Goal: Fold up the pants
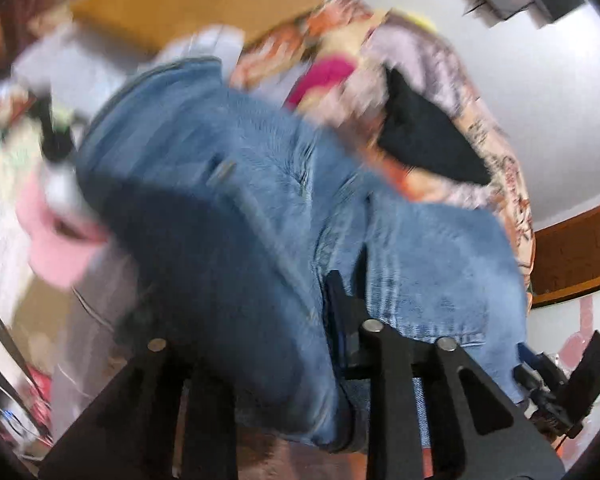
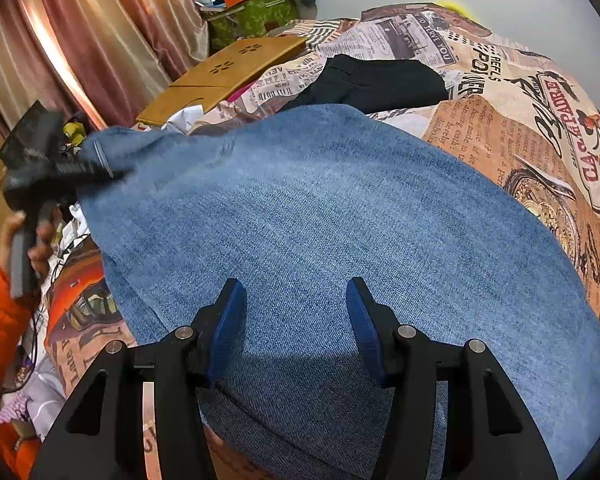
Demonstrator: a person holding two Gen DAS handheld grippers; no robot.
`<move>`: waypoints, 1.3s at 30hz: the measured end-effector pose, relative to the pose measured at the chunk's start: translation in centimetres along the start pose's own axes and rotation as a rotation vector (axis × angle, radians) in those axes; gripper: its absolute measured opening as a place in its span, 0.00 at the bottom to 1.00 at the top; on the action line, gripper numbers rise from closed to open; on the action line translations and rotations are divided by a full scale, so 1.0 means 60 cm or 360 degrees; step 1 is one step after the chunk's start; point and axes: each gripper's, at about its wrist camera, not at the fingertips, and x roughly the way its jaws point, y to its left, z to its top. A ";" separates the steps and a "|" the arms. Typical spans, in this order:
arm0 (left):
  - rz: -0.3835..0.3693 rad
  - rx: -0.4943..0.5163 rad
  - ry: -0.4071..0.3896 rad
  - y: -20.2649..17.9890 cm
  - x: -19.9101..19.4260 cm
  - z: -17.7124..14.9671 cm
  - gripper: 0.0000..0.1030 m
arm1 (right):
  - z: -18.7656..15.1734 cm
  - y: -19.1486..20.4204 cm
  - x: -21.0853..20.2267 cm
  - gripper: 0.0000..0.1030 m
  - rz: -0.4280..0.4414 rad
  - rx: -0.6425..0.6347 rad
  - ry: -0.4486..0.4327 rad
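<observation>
Jeans (image 2: 320, 216) lay spread over the bed (image 2: 540, 152). The left gripper (image 2: 100, 168) had its jaws clamped on the denim's edge, while the right gripper (image 2: 296, 320) hovered above with jaws wide.

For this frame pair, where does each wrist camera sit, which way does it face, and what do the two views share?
Left wrist: on the left gripper, looking along its fingers, shut on a fold of the jeans; blurred clutter behind.
Right wrist: on the right gripper, jaws open above the jeans, facing the printed bedspread; the left gripper and the person's hand show.
Shared: jeans, bedspread, black garment, wooden board.
</observation>
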 end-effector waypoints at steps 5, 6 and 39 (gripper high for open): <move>-0.0168 -0.0111 0.0009 0.035 -0.018 -0.002 0.32 | 0.001 0.000 0.000 0.49 -0.0005 -0.0005 0.0003; -0.0176 -0.0108 0.0010 0.037 -0.023 -0.002 0.33 | 0.001 0.000 0.000 0.49 -0.0003 -0.0004 0.0004; 0.0394 0.0413 -0.0378 -0.143 -0.161 -0.010 0.42 | -0.155 -0.177 -0.181 0.49 -0.0379 0.0598 -0.0182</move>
